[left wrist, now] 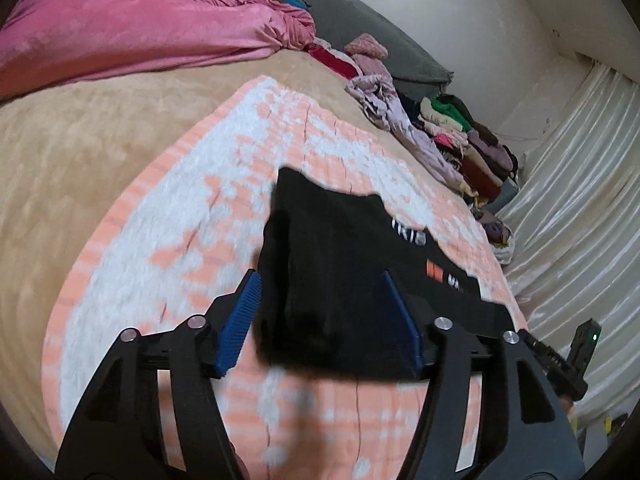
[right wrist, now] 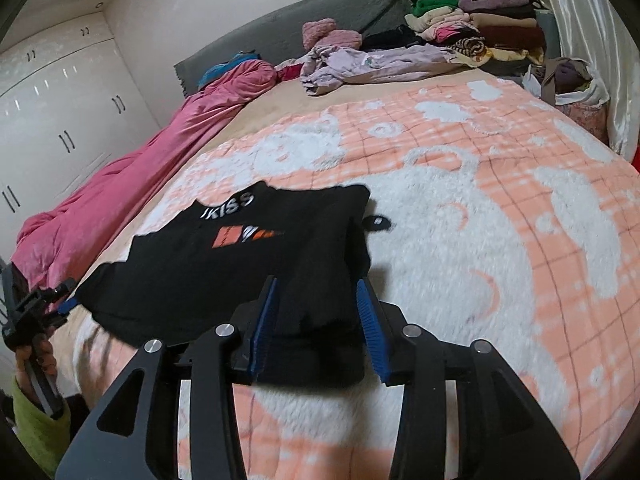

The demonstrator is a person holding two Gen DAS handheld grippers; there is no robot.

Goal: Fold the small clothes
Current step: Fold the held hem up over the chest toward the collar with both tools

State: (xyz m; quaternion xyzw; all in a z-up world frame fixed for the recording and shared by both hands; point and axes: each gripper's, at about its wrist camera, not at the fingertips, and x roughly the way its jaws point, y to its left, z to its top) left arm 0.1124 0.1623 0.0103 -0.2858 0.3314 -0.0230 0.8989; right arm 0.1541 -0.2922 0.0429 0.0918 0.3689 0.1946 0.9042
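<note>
free: bare peach-and-white blanket (right wrist: pixel 460 240) at 1–3 o'clock of black shirt (right wrist: pixel 224 264) | blocked 12–1: heap of clothes (right wrist: pixel 460 36), lilac garment (right wrist: pixel 372 64) along grey headboard (right wrist: pixel 320 16) | blocked 9–11: pink duvet (right wrist: pixel 132 184) | 3 o'clock edge: curtain (right wrist: pixel 588 32)

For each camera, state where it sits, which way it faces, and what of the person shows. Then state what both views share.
Left wrist: sits on the left tool, faces across the bed toward the satin curtain; both blue-padded fingers show, open around the black shirt.
Right wrist: sits on the right tool, faces the grey headboard and white wardrobe; its open fingers show, plus the person's left hand.
Shared: the shirt, the peach-and-white blanket, the pink quilt, the stacked clothes.
</note>
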